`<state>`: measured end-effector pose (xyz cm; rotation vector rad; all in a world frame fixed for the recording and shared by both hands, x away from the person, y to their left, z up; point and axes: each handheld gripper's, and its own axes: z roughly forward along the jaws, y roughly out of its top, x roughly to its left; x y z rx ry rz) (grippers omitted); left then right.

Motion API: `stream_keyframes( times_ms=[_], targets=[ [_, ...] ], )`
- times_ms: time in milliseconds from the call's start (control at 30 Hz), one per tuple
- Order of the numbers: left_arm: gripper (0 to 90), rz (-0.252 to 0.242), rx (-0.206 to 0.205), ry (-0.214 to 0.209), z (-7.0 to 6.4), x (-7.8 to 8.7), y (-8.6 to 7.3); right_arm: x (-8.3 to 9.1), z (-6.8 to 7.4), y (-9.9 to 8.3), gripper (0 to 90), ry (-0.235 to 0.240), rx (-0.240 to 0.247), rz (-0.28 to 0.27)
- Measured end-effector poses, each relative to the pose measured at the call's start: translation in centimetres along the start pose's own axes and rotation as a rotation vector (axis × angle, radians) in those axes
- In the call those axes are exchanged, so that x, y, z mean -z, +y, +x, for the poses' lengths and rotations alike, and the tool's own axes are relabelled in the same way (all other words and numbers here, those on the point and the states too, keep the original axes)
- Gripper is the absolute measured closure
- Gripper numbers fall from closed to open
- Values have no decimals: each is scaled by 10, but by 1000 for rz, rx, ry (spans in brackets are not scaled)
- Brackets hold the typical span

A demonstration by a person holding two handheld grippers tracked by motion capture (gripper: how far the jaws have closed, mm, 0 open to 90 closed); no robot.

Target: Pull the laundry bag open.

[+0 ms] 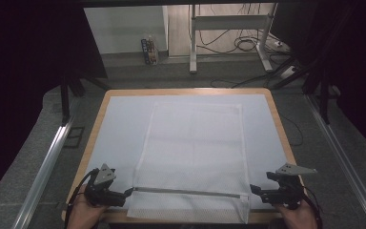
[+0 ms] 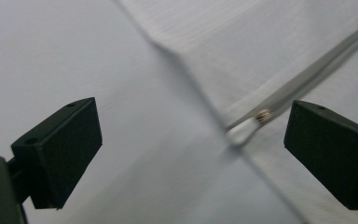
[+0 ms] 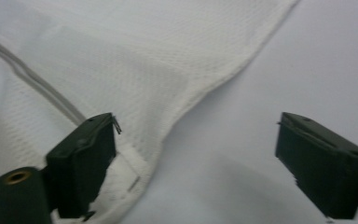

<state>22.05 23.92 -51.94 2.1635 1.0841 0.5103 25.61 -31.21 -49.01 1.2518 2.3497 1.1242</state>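
Both my left tongs and right tongs released, flanking mesh laundry bag zipper ends on counter; I'd pinch the edges squarely.

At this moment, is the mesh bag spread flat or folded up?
Spread flat: the mesh bag lies as one full rectangle on the table, its zipper straight near the front edge.

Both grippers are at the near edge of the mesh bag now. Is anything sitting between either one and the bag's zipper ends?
Nothing visible is. The left gripper, jaws open, sits at the left end of the zipper on the mesh bag; only bare white table cover lies around it. The right gripper, also open, sits at the bag's right edge.
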Motion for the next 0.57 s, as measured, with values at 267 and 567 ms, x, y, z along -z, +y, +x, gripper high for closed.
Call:
stream_keyframes(
  times_ms=[267,567],
  targets=[
    [10,12,0,91,8,-6,-11,-13,-1,-6,42,-39,45,74],
    [16,-2,43,94,10,-6,-12,-16,-3,-6,42,-25,39,91]
  ],
)
